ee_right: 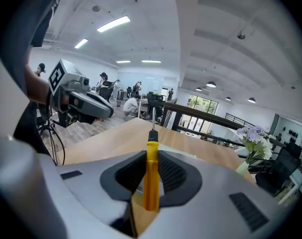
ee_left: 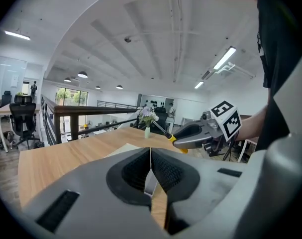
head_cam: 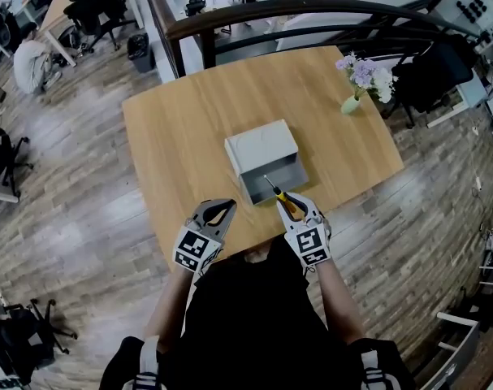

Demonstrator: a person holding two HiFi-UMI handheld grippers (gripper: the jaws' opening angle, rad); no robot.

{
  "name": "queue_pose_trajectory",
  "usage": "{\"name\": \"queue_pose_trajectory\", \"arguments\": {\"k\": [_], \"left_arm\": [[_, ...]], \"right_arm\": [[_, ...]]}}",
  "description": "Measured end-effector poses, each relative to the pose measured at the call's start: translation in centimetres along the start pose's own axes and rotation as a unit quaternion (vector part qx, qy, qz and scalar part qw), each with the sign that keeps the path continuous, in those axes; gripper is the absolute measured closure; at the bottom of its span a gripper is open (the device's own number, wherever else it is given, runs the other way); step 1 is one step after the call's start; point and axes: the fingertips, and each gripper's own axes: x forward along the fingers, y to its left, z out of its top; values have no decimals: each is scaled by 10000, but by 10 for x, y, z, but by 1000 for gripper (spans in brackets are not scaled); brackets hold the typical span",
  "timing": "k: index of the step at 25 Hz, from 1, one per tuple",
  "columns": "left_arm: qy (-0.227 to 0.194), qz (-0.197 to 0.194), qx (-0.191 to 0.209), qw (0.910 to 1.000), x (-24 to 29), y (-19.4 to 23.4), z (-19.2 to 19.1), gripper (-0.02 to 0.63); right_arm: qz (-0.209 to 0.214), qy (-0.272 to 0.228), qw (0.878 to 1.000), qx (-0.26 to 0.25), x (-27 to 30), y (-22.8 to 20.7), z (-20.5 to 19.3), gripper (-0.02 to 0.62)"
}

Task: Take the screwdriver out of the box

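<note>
A: Print and labels first. What do we have?

B: We log only black-and-white square patterns. One set is on the marker cube (ee_left: 226,119) at the right of the left gripper view, and the same kind shows at lower centre of the head view.

A: Surroundings?

B: We note a wooden table (head_cam: 181,120) across the middle of the head view. At its centre is a grey box (head_cam: 261,146), its near part open on top. A small vase of pale flowers (head_cam: 361,84) stands by the table's upper right corner, well apart from the box. A dark railing (head_cam: 311,10) runs along the top of the frame. At upper left, office chairs (head_cam: 100,6) and a bin (head_cam: 138,51) stand on a plank floor (head_cam: 67,177).

A: Anything in the way?

B: In the head view the claw's own body covers the butt of the tool's handle.

A: And the screwdriver?

B: The screwdriver (ee_right: 151,183) stands upright at the middle of the right gripper view. Its yellow handle is clamped between the jaws of the right claw (ee_right: 151,157). The dark collar and metal shaft point away past the jaw tips. In the head view it sits at lower centre, at the box's near edge, with the shaft slanting to the upper left over the open part. We cannot tell whether the tip touches the box.

A: Left side?

B: The left claw (ee_left: 151,153) has its jaws pressed together on nothing. We place it at lower centre-left of the head view, near the box's near left corner and apart from it.
</note>
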Motion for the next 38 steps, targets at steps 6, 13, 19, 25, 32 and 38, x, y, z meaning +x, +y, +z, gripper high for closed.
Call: {"name": "queue_pose_trajectory", "arguments": {"k": [6,13,19,25,32,38], "left_arm": [[-7,-74,32,10000,6,-12,0,581],[-38,-212,-94,9997,5,-21,-1,581],[-2,-203,-11,9998,0,-18,-1,581],[-14,-122,-7,9999,-9,-13,-1,581],[-11,-83,21,10000,-14,-9,-1,580],[-23,-60,23,10000,-17,-8,-1,581]], "right_arm": [[137,-339,9989,309,-20,4,-1,508],[95,-346,9978,551,-23,7,-11,508],[125,-358,9977,563,-19,13,-11,508],[136,-358,9979,531,-16,15,-9,508],[137,-365,9980,504,-14,17,-6,508],[132,-353,9982,473,-13,18,-6,508]]}}
